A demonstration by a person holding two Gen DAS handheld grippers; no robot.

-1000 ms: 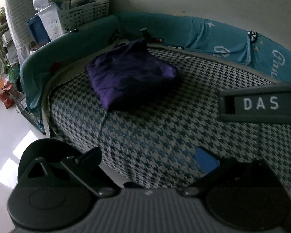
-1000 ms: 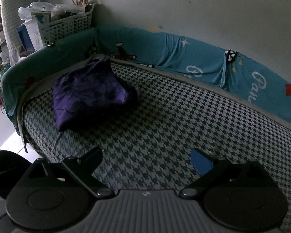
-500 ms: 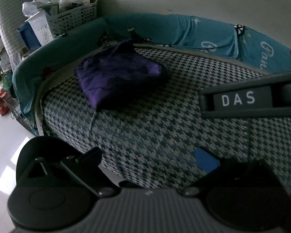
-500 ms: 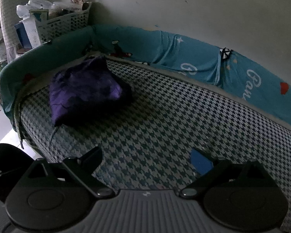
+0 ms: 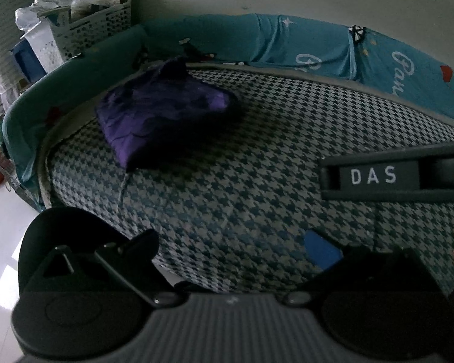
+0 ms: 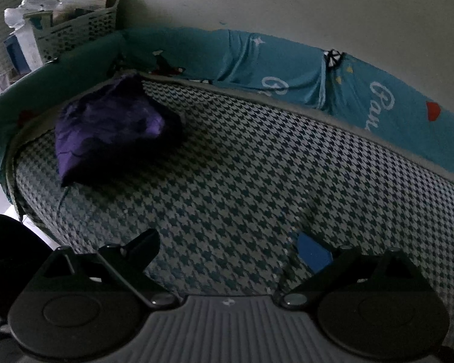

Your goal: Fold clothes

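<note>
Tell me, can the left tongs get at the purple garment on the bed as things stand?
Probably yes. The left tongs are open and empty, and only bare houndstooth cover lies between them and the purple garment, which sits across the bed near the far-left corner.

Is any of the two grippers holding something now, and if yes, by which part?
Nothing is held. The left gripper and right gripper are both open over the checked mattress; the folded purple garment lies apart, untouched.
</note>
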